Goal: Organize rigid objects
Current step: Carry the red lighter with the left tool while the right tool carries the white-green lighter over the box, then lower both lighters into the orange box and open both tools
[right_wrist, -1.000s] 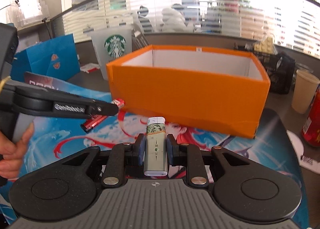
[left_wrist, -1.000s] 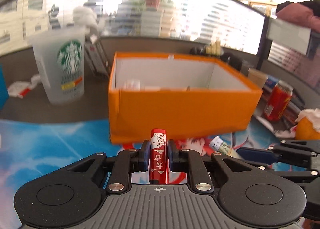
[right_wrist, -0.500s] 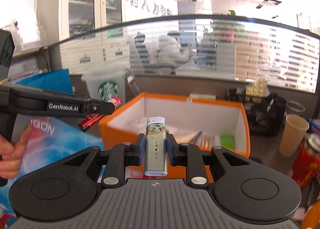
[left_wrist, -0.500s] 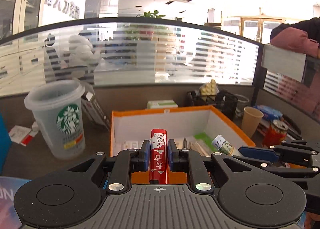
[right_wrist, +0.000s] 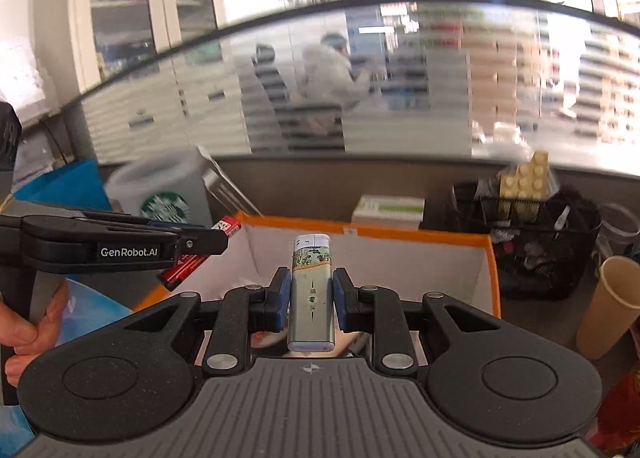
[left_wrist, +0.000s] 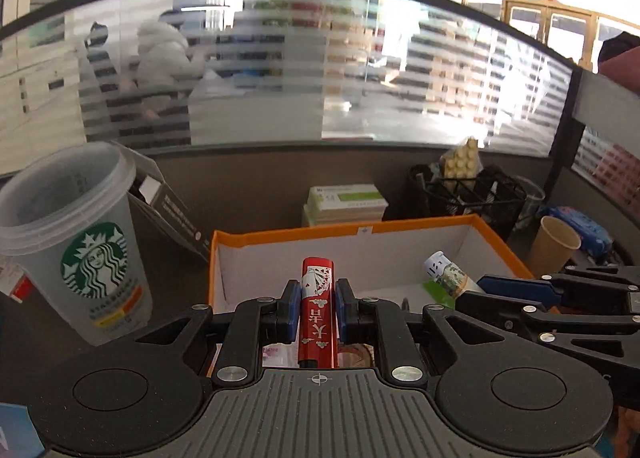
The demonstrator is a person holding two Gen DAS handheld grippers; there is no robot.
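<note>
Above the orange cardboard box [left_wrist: 496,236], both grippers are now hanging with their loads. The left gripper [left_wrist: 318,300] has its fingers [left_wrist: 290,308] closed tight on a red lighter [left_wrist: 317,314] printed with playing cards, which stands along the fingers and points toward the far wall of the box. The right gripper [right_wrist: 310,296] grips in the same way a pale lighter [right_wrist: 311,294] with a green picture on its upper part. In the right wrist view the left gripper comes in from the left side, with a hand [right_wrist: 28,332] around its handle, and the red lighter sticks out over the near left corner of the box.

I judge that the step in hand is the carrying of the two lighters to the box, and it is almost finished, because both already look down into the white inside. Some things lie on the bottom there, but they are too much hidden to name. The next move calls for lowering each gripper a little inside the walls and then opening the fingers, so the lighters drop short and do not bounce out. The two grippers are near each other, so they should release with some room between them.

On the tabletop a Starbucks plastic cup [left_wrist: 76,242] stands just left of the box, and a paper cup [right_wrist: 612,306] stands at its right.
</note>
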